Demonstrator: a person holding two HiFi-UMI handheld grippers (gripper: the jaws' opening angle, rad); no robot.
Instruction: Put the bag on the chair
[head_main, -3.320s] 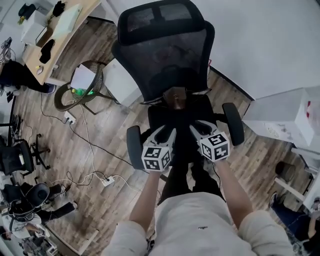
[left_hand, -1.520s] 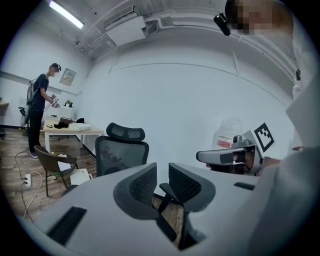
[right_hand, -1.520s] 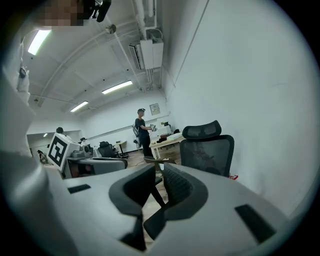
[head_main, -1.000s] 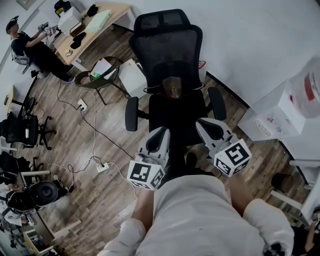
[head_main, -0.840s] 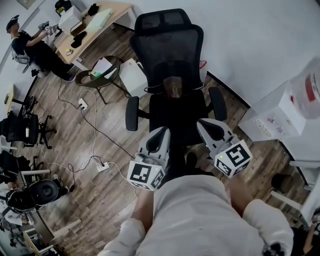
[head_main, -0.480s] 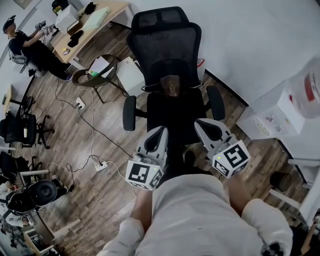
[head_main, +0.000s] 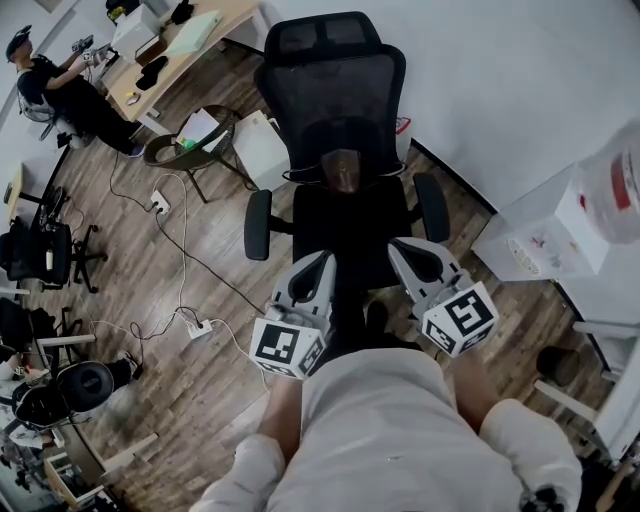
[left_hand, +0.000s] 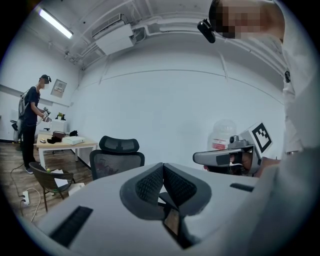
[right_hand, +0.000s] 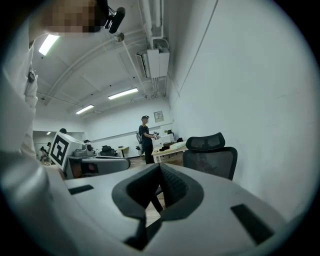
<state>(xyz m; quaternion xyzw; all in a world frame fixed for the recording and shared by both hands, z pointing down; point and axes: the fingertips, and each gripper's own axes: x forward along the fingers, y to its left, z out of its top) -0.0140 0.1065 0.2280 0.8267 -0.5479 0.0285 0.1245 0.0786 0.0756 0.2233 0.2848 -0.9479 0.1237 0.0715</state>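
Both my left tongs (head_main: 318, 268) and right tongs (head_main: 405, 255) are pinched fully together (nothing sits between either pair). I hold them side by side, facing the black chair (head_main: 335, 110).

Desk (head_main: 232, 20), power strip (head_main: 193, 327)

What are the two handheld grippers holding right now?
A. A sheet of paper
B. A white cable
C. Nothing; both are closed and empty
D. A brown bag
C: the left gripper and the right gripper each show their jaws pressed together with nothing between them, while the brown bag sits on the chair.
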